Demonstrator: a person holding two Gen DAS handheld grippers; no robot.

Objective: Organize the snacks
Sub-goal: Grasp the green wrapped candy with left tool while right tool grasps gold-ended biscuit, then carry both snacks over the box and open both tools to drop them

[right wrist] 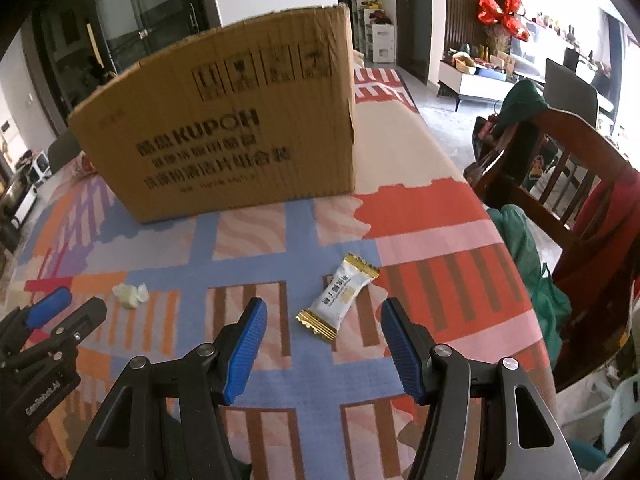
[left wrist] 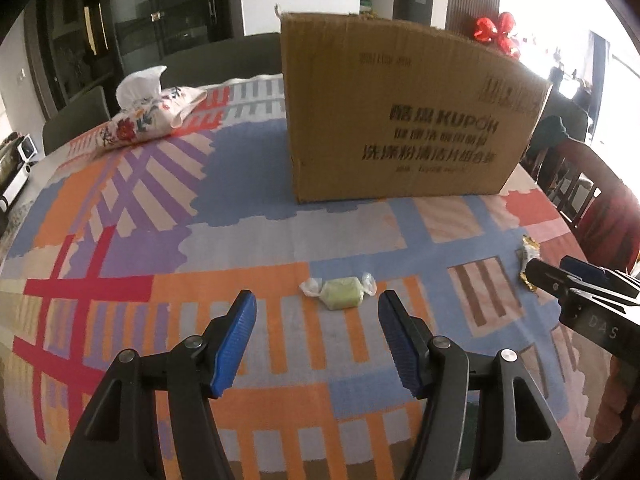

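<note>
Blue pads (left wrist: 236, 344) of the left gripper (left wrist: 316, 342) are held apart, empty, short of a green candy (left wrist: 340, 292); a tissue pack (left wrist: 154, 114) is seen only here. Likewise parted and empty, the right gripper (right wrist: 322, 346) is held before a white packet (right wrist: 338, 298) near the table's (right wrist: 440, 208) right edge, the box (right wrist: 224, 128) behind.

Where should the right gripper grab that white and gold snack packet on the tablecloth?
Grip the white-and-gold packet across its plump white middle, coming down from above. It lies flat and diagonal, so the crimped gold ends offer little to pinch. The right gripper is open, jaws either side of it; a slight wrist turn would probably square the pads to its long edges.
</note>
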